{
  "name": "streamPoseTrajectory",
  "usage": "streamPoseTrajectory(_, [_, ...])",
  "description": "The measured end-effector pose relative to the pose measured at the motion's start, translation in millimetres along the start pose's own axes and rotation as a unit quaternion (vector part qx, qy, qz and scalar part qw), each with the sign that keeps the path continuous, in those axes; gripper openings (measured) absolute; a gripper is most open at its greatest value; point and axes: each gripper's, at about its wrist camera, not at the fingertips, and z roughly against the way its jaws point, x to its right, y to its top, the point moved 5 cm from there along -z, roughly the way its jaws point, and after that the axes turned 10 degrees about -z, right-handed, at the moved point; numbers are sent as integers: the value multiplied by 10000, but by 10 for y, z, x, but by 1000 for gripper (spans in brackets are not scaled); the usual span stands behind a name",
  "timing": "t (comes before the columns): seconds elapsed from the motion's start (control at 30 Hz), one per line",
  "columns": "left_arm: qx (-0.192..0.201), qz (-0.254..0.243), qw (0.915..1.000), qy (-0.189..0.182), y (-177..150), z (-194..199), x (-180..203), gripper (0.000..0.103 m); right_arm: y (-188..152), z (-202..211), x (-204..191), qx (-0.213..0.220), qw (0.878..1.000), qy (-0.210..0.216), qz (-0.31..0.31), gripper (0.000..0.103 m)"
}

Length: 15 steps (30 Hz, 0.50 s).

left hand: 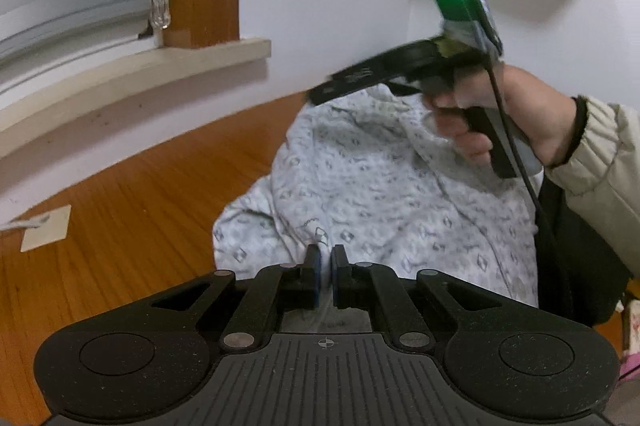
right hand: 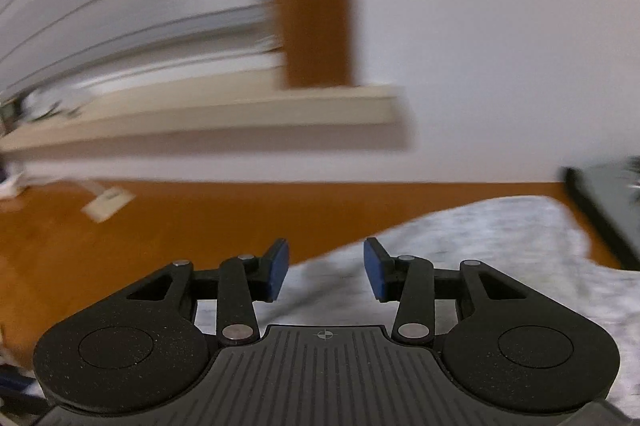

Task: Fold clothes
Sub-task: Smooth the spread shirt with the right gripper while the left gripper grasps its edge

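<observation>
My left hand-held gripper (left hand: 326, 266) is clenched on a fold of the patterned pale garment (left hand: 380, 185), which hangs bunched just ahead of it above the wooden counter (left hand: 120, 226). My right hand-held gripper (right hand: 326, 270) is released, jaws wide apart over the garment's near edge (right hand: 500, 238) (view motion-blurred). Farther right, my right hand (left hand: 500, 113) grips its handle, held above the cloth. A paper slip (left hand: 46, 230) lies far left; window sill (left hand: 132, 77) beyond.
</observation>
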Motion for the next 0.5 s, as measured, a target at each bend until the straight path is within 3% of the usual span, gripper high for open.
streamPoseTrajectory(0.23, [-21, 228, 9997, -97, -34, 30, -118, 6, -227, -132, -362, -445, 9968, 173, 648, 48])
streamPoseTrajectory(0.33, [48, 324, 9994, -98, -20, 127, -192, 14, -327, -183, -494, -632, 9936, 233, 907, 48])
streamPoseTrajectory(0.5, [143, 362, 9990, 200, 153, 244, -523, 14, -468, -153, -240, -757, 9948, 364, 582, 48])
